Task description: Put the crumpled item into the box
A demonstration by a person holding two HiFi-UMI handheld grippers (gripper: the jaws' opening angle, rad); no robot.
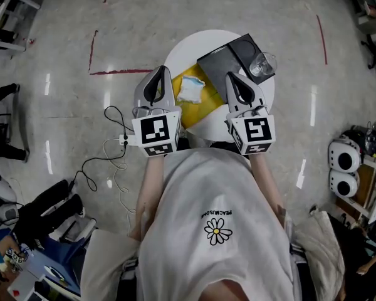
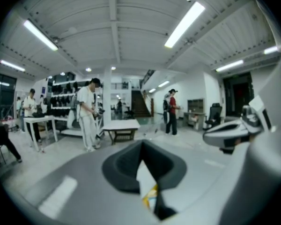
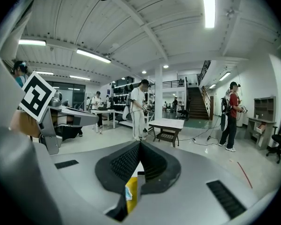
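My 2 tools, clenched and empty.
The crumpled paper (image 1: 190, 89) sits between left tool (image 1: 160, 71) and right tool (image 1: 234, 78), box (image 1: 224, 58) just ahead of the right.

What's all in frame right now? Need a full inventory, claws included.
round table: 1, white, centre of the head view
mat: 1, yellow, on the table's near half
crumpled item: 1, white with pale blue, on the mat, between the two claws
box: 1, black, far right part of the table
clear object: 1, transparent, on the box's right corner
tape lines: several, red, on the floor round the table
rounded units: 2, white, floor at right
T-shirt: 1, white with a daisy, on the person
left claw: 1, grey, shut and empty, over the table's near left
right claw: 1, grey, shut and empty, over the near right
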